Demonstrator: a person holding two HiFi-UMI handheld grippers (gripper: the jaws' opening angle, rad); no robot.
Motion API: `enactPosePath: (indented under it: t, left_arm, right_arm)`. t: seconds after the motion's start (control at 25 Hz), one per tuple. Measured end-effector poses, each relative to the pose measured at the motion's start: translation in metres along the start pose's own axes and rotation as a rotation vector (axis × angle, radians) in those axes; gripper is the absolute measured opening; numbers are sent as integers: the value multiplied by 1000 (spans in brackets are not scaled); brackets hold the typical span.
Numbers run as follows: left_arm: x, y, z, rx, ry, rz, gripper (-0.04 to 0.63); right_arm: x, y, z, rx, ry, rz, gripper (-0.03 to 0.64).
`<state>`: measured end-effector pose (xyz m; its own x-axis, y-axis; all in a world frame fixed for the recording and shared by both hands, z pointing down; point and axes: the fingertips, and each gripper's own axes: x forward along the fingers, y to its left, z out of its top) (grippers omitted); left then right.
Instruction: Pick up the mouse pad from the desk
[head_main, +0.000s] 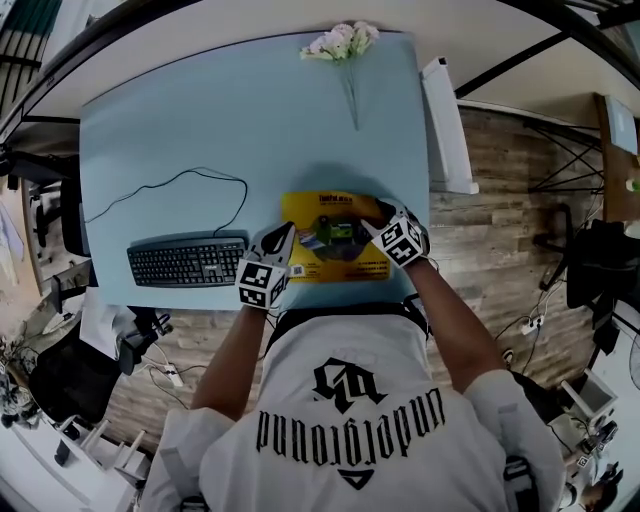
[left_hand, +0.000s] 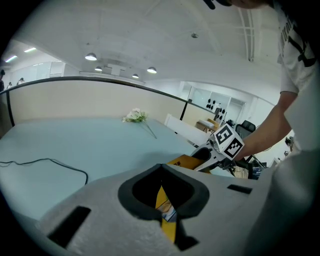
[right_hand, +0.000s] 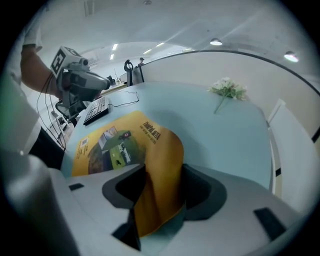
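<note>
The yellow mouse pad (head_main: 335, 265) with printed pictures lies at the near edge of the light-blue desk (head_main: 200, 120). My left gripper (head_main: 297, 240) is at the pad's left edge. In the left gripper view its jaws (left_hand: 165, 215) are closed to a thin slit, with the pad's edge (left_hand: 166, 207) pinched between them. My right gripper (head_main: 372, 228) is at the pad's right side. In the right gripper view the pad (right_hand: 115, 145) curls up between the jaws (right_hand: 155, 200), and a gap shows beside it on the right.
A black keyboard (head_main: 187, 262) lies left of the pad, and its cable (head_main: 190, 180) loops across the desk. A sprig of white flowers (head_main: 340, 40) rests at the far edge. A white panel (head_main: 448, 125) stands along the desk's right side. The person stands at the near edge.
</note>
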<state>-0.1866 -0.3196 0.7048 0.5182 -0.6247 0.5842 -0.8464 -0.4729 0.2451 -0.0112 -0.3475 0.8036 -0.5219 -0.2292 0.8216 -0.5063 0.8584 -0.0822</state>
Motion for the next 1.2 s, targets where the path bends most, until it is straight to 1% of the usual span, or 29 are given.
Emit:
enactPosePath:
  t: [0.08, 0.12, 0.16, 0.2, 0.36, 0.52, 0.56, 0.68, 0.8, 0.96, 1.2]
  left_arm:
    - [-6, 1, -1, 3, -3, 2, 8]
    - [-10, 1, -2, 3, -5, 4, 8]
    - [-15, 1, -3, 2, -7, 7, 8]
    - [-19, 1, -3, 1, -10, 9, 8]
    - [-32, 0, -4, 6, -23, 11, 8]
    - [-48, 1, -1, -37, -61, 10, 8]
    - [-52, 1, 1, -37, -71, 10, 8]
    - [-62, -1, 5, 5, -81, 7, 8]
    - [-78, -2, 5, 19, -97, -1, 8]
    - [-94, -6, 8, 36, -121, -13, 8]
    - [-120, -7, 21, 55, -174, -22, 8]
  right_arm:
    - [1, 12, 2, -22, 12, 21, 164]
    - [2, 20, 2, -34, 18, 30, 100]
    - [2, 27, 2, -40, 23, 32, 52]
    - [2, 31, 1, -37, 26, 25, 36]
    - [-2, 31, 2, 12, 22, -11, 25]
    - [-13, 35, 9, 22, 14, -33, 26]
    - [-16, 37, 11, 30, 7, -37, 26]
    - [-27, 44, 16, 79, -15, -47, 29]
    - [-35, 56, 28, 128, -61, -60, 28]
    - [-47, 71, 36, 120, -112, -78, 28]
    - [-78, 99, 48, 177, -174, -83, 26]
